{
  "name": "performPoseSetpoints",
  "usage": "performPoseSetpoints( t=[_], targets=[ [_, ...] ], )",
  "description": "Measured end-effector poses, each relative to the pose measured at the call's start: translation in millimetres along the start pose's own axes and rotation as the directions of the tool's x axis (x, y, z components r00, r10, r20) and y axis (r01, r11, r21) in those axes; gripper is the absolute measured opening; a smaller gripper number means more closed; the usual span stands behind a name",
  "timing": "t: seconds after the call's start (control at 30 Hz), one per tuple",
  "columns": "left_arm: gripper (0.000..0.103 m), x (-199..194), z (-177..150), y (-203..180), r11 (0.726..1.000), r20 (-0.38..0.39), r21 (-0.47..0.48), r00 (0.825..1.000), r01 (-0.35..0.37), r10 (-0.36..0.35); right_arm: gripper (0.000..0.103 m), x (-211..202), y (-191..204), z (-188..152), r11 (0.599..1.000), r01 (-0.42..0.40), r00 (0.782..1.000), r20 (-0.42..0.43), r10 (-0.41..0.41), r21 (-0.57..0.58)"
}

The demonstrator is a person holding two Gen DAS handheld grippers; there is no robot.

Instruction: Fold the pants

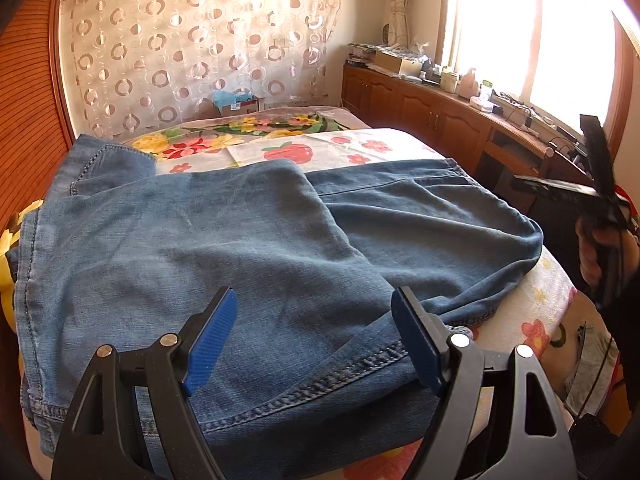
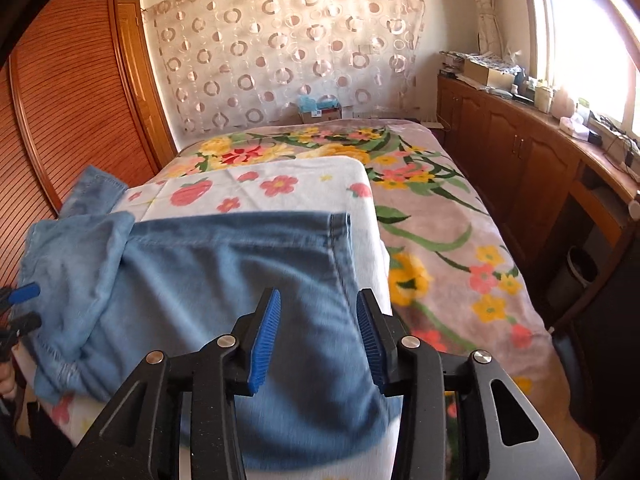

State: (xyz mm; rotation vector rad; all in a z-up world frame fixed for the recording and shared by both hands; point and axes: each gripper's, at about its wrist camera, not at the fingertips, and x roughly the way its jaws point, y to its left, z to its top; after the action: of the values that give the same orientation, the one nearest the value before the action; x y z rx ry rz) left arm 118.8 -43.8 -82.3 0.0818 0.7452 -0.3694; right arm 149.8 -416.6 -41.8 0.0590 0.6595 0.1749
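Blue denim pants [image 1: 248, 248] lie spread on a white floral cloth on the bed, with one part folded over another. My left gripper [image 1: 314, 338] is open just above the near hem, holding nothing. In the right wrist view the pants [image 2: 224, 280] lie flat with a stitched hem at the far right corner. My right gripper [image 2: 318, 338] is open above the denim, holding nothing. The right gripper also shows in the left wrist view [image 1: 600, 184] at the far right edge, and the left gripper's blue fingertips [image 2: 24, 294] show at the left edge of the right wrist view.
The bed carries a white strawberry-print cloth [image 2: 260, 188] over a flowered blanket [image 2: 460, 248]. A wooden wardrobe [image 2: 72, 100] stands at the left. Wooden cabinets [image 2: 512, 160] with clutter run under the window at the right. A dark bin [image 2: 580, 276] stands beside the bed.
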Motion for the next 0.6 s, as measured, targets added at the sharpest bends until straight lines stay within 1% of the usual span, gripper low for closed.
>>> performPoseSetpoints(
  t=[0.1,0.17,0.23,0.47,0.6],
  targets=[
    [0.08,0,1,-5,1.0,0.002,0.007,1.0,0.005,-0.005,0.042,-13,-8,-9,1.0,-0.012,1.0,0.008,0.012,0.02],
    [0.08,0,1,-9,1.0,0.005,0.01,1.0,0.013,-0.013,0.042,-17,-13,-14,1.0,0.003,1.0,0.001,-0.003,0.027],
    [0.08,0,1,-12,1.0,0.004,0.018,1.0,0.016,-0.017,0.042,-23,-12,-20,0.999,0.02,1.0,-0.005,-0.02,0.038],
    [0.08,1,-1,-21,0.999,-0.001,0.031,0.999,0.032,-0.032,0.042,-35,-18,-38,0.994,0.033,0.999,-0.028,-0.03,0.104],
    [0.08,3,-2,-24,0.999,-0.006,0.037,0.999,0.036,-0.036,0.043,-39,-14,-44,0.992,0.024,0.999,-0.04,-0.019,0.124]
  ],
)
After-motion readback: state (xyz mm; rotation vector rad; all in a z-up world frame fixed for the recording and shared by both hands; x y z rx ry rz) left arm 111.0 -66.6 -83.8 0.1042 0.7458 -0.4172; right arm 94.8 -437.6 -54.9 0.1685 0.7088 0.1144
